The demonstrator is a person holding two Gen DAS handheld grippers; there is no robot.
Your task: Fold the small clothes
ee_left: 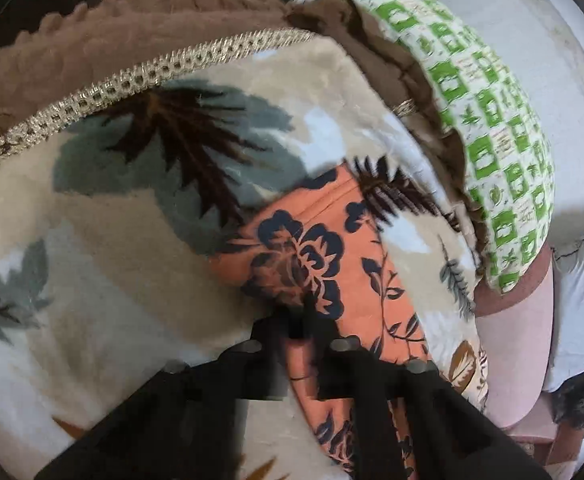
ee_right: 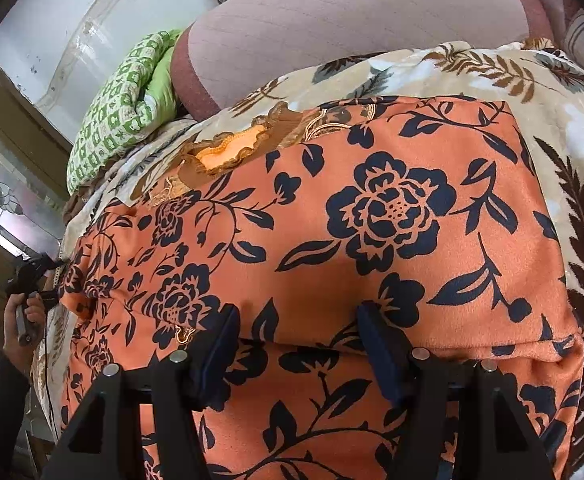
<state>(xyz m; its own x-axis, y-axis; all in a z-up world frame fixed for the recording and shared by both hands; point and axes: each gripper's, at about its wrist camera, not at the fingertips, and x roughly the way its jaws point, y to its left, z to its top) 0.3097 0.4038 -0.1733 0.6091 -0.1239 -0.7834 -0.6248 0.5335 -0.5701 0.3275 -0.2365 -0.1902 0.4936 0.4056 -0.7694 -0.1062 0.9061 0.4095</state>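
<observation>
An orange garment with dark blue flowers (ee_right: 372, 216) lies spread on a leaf-print blanket (ee_right: 472, 76); a folded edge runs across it near my right fingers. My right gripper (ee_right: 298, 316) is open, fingers wide apart, resting over that fold. In the left wrist view the same garment (ee_left: 332, 256) shows as a narrow strip. My left gripper (ee_left: 298, 316) has its fingers close together on the garment's edge, pinching the cloth. The left gripper also shows at the far left of the right wrist view (ee_right: 35, 276), held in a hand.
A green-and-white patterned pillow (ee_left: 488, 120) lies at the blanket's far side, also in the right wrist view (ee_right: 119, 112). A pink cushion (ee_right: 352, 24) sits behind the garment. A brown fuzzy blanket (ee_left: 131, 28) with a silver trim borders the leaf-print blanket (ee_left: 111, 240).
</observation>
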